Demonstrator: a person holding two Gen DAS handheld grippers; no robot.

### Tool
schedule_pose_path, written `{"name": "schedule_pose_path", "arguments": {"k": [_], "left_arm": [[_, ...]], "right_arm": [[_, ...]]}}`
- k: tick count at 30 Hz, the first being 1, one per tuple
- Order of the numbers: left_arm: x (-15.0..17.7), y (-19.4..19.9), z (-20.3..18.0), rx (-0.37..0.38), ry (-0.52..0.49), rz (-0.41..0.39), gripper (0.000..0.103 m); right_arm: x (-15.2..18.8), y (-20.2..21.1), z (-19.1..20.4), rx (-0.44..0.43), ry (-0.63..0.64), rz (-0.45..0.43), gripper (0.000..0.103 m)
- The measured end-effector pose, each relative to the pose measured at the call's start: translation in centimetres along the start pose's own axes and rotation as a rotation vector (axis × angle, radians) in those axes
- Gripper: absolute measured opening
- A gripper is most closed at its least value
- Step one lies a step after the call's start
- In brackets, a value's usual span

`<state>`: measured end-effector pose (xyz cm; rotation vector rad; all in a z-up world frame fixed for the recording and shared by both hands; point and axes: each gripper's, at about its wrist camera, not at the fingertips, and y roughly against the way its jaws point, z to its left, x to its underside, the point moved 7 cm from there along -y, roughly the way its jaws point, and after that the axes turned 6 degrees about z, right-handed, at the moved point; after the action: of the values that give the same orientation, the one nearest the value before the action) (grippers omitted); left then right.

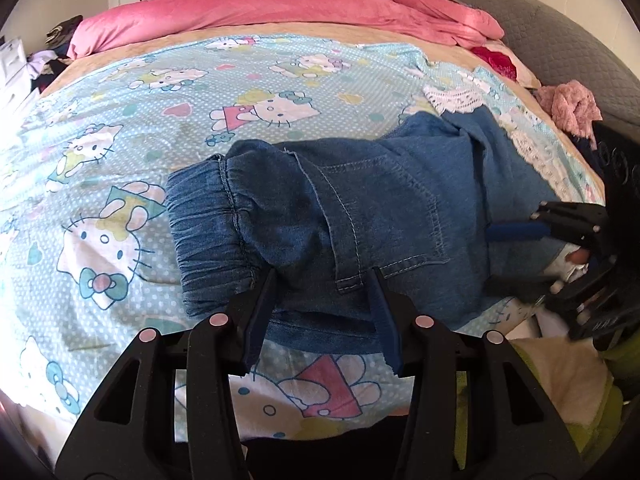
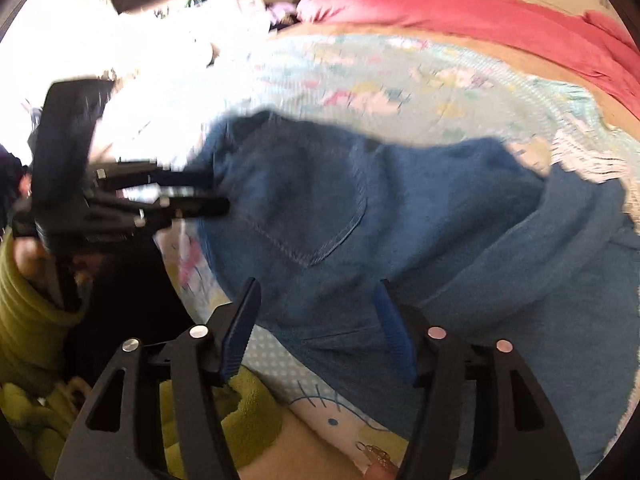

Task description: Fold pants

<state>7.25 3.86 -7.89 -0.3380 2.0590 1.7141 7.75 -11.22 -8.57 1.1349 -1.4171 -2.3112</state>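
On the cartoon-print sheet point(image 1: 120, 152) of the bed, below a pink blanket point(image 1: 280, 4): blue denim pants point(image 1: 340, 216), folded; left gripper point(image 1: 324, 276) and right gripper point(image 2: 316, 292) at their near edge, jaws spread, gripping nothing.

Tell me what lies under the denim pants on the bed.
The pants lie on a Hello Kitty sheet, which shows all around them. A white lace piece sits by their far edge. Anything directly beneath the denim is covered.
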Motion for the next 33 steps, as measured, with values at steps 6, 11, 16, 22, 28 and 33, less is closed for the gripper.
{"name": "schedule_pose_path", "arguments": {"k": [6,11,16,22,28,33], "left_arm": [[-1.0,3.2,-0.3,-0.046,0.008,-0.085,0.055],[-1.6,4.8,-1.5,-0.047,-0.008,-0.126,0.062],[-2.2,4.5,-4.1,0.001,-0.041,-0.127,0.067],[-3.0,2.1,-7.5,0.077,-0.067,-0.080,0.067],[-4.1,-0.6,-10.6,0.151,-0.091,-0.026,0.067],[-4.8,-3.1,-12.7,0.189,-0.102,0.019,0.067]], "right_arm": [[-1.0,5.7,-4.0,0.119,-0.064,-0.129,0.070],[-0.9,8.1,-7.5,0.199,-0.134,-0.188,0.078],[-1.7,9.3,-10.1,0.254,-0.167,-0.208,0.079],[-4.5,8.3,-13.0,0.305,-0.185,-0.192,0.079],[-7.4,5.7,-16.3,0.325,-0.208,-0.134,0.079],[-9.5,2.5,-19.2,0.384,-0.221,-0.061,0.079]]}}
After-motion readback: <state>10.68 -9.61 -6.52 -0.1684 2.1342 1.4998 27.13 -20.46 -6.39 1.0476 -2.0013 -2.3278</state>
